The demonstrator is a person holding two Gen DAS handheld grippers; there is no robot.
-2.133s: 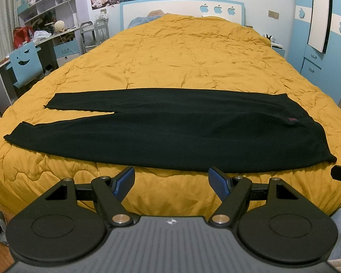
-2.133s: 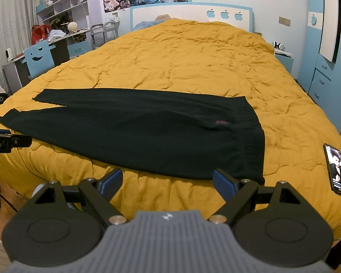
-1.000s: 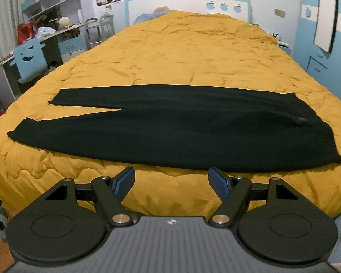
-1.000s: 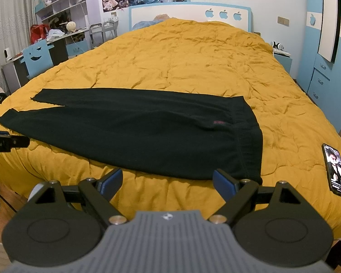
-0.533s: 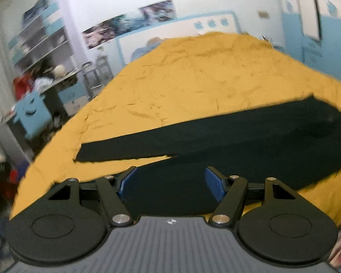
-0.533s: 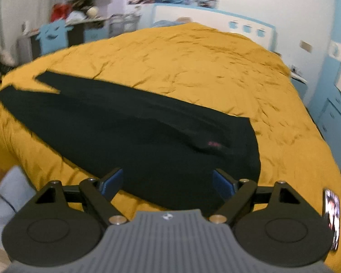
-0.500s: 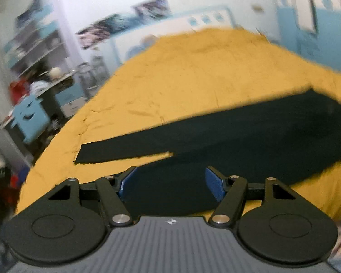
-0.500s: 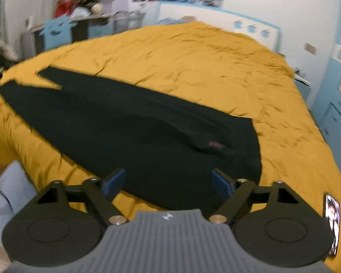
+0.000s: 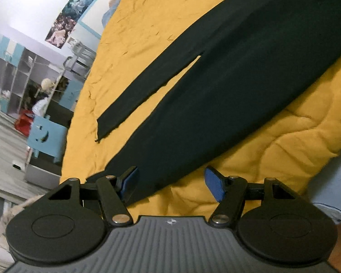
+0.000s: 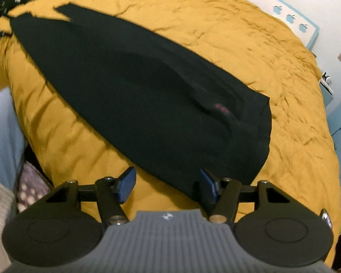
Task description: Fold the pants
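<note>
The black pants (image 9: pixel 216 95) are laid flat on the yellow quilt (image 9: pixel 129 34), legs running toward 10 o'clock in the right wrist view. The left gripper (image 9: pixel 170 185) is held apart at the near leg's hem, the right gripper (image 10: pixel 166 185) apart at the waist corner — nothing is clamped. Quilt may be pinched along with cloth, or only one layer caught.

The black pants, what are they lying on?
The black pants lie spread flat on a yellow quilt that covers the bed. The quilt hides whatever is beneath it, and the pants hide the patch of quilt under them.
</note>
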